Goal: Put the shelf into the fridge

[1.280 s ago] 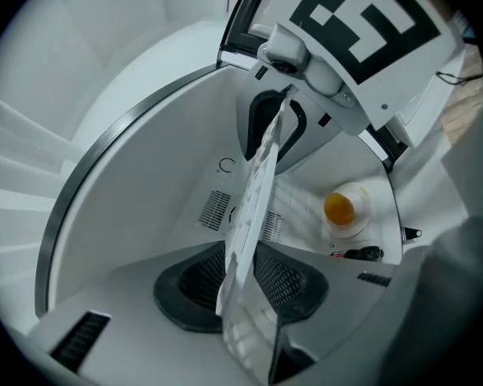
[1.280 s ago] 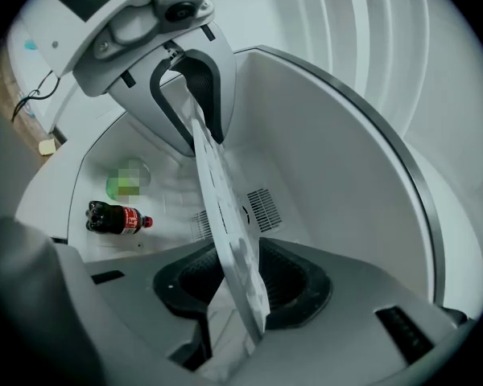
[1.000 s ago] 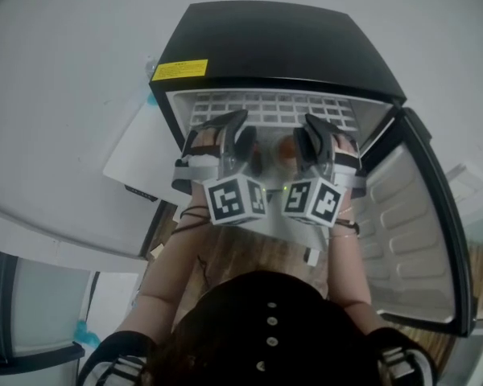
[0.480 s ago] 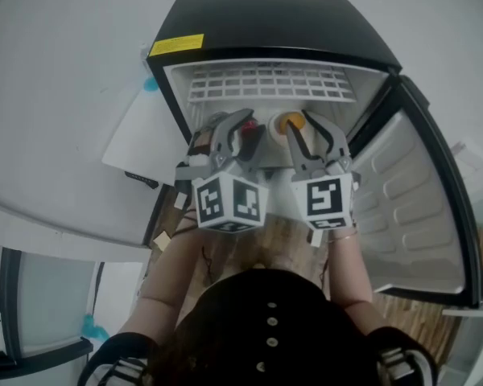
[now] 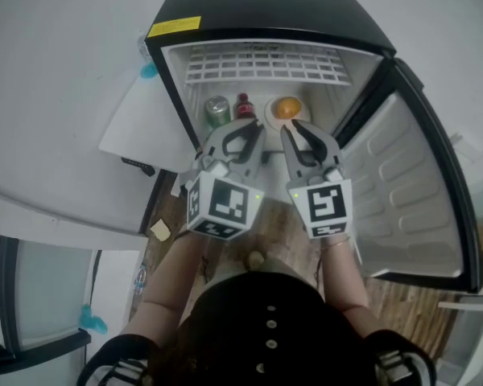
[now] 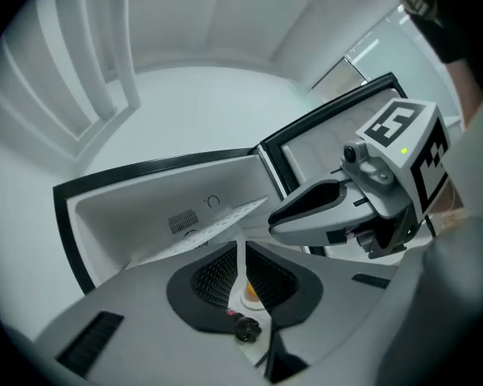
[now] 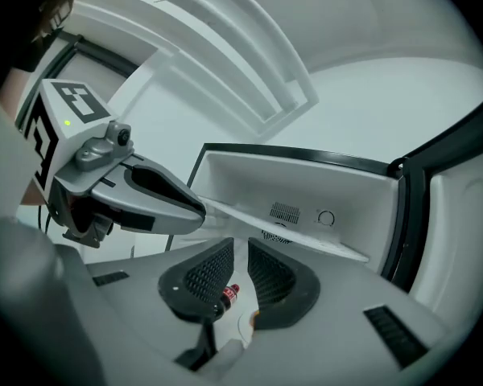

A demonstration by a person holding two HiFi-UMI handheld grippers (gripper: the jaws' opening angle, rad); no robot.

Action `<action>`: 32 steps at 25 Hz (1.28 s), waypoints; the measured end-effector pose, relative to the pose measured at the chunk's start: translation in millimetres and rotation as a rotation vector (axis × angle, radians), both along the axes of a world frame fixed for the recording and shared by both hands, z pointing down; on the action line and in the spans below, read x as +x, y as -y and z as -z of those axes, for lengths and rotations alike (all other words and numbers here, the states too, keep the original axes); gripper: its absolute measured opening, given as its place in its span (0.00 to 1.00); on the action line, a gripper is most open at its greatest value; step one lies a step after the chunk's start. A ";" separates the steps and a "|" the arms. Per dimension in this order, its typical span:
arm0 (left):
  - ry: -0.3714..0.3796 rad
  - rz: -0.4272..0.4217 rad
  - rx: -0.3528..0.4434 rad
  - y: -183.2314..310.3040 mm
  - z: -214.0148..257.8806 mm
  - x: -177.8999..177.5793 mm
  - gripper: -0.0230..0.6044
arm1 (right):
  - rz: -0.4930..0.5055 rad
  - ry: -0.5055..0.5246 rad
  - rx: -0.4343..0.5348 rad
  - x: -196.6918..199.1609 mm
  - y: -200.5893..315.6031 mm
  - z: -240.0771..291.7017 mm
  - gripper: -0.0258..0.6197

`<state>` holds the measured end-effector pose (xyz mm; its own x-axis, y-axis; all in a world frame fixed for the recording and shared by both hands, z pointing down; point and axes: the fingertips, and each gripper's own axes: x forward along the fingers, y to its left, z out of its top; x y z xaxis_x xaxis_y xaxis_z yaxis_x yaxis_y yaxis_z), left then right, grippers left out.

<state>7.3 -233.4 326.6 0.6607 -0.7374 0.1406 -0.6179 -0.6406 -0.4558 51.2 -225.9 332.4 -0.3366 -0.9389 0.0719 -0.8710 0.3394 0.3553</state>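
I find both ribbed black jaw pairs just closing, empty: left gripper [image 6: 241, 257] a slit, right gripper [image 7: 240, 257] wider; white grid shelf [image 5: 266, 63] ahead.

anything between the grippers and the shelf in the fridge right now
Nothing visible. The shelf lies across the top of the open fridge. The left gripper and right gripper hang before the opening, jaws just closed partway, nothing between them. The can, bottle and orange stand under the shelf, not in front of it.

Both forearms extend toward 12 o'clock. The left gripper [image 5: 245, 135] and right gripper [image 5: 303, 139] sit side by side; their jaws have just been closing and stand narrowly apart, empty.
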 end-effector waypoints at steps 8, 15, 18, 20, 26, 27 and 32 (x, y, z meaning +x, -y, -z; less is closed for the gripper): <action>-0.109 -0.031 -0.122 -21.2 -14.6 -0.9 0.07 | 0.046 0.250 -0.105 1.1 -22.1 -4.1 0.08; -0.171 -0.080 -0.197 -39.0 -25.9 2.0 0.05 | 0.090 0.287 -0.125 -11.5 -32.7 -13.4 0.05; -0.203 -0.111 -0.237 -49.2 -31.5 3.8 0.05 | 0.108 0.295 -0.135 -15.0 -36.8 -18.8 0.05; -0.220 -0.128 -0.264 -52.9 -36.0 5.5 0.05 | 0.110 0.291 -0.145 -14.0 -38.8 -23.2 0.05; -0.210 -0.162 -0.288 -60.6 -46.9 11.2 0.05 | 0.129 0.252 -0.182 -12.2 -43.2 -41.9 0.05; -0.209 -0.163 -0.292 -61.2 -48.5 11.7 0.05 | 0.132 0.245 -0.180 -11.6 -43.9 -43.5 0.05; -0.232 -0.195 -0.330 -66.1 -50.0 18.0 0.05 | 0.123 0.222 -0.200 -4.9 -44.4 -48.7 0.05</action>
